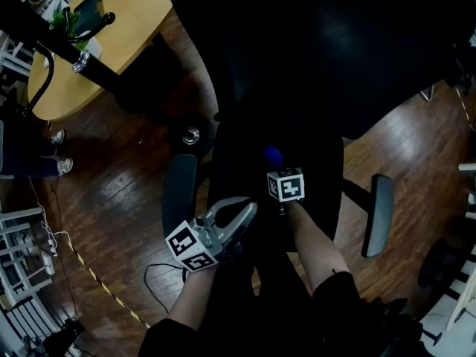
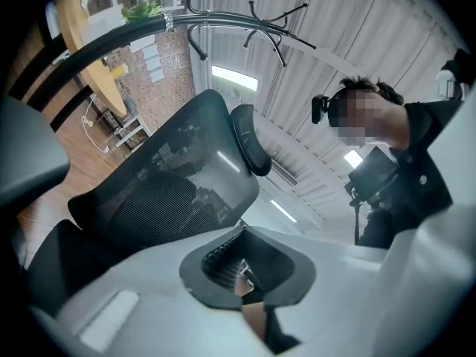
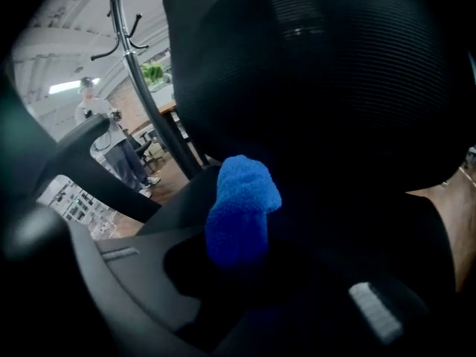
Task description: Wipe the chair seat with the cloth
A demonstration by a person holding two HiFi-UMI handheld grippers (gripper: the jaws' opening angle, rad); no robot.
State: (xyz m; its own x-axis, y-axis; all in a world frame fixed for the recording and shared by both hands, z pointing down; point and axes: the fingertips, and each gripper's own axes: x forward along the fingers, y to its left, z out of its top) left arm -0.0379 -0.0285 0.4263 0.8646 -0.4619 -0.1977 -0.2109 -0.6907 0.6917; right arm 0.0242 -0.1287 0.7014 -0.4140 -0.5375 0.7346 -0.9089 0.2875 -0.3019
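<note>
Blue fleece against black mesh: my right tongs [image 3: 236, 248] are clamped on the cloth [image 1: 273, 155], a bunched wad of it sticking out past the tips, and they reach low over the chair seat [image 1: 320, 162] between the two armrests [image 1: 178, 192] — held that way, I judge, so that the soft wad and not the hard jaws meets the fabric; how much of the seat is already wiped I cannot judge. My left tongs [image 1: 245, 214] hang closed on nothing near the seat's front edge, just beside the armrest on my left, their tips meeting round an empty hollow; I read that as a hand kept out of the wiping path, yet near enough to steady the chair should it roll on the wooden floor [image 1: 126, 192]. Their camera tilts upward, past the backrest [image 2: 178, 177] to the ceiling.

Much is lost to the dark: seat, backrest and my own clothes merge in the head view, so I cannot tell whether the cloth presses on the seat or hovers just above it; the seat's edges are hard to trace, and any dirt on it cannot be made out; the lower part of the cloth is buried between the jaws; the right tongs' body sits mostly behind their marker cube [image 1: 285, 185]; a wooden table [image 1: 126, 21] is cut off at the top left.
</note>
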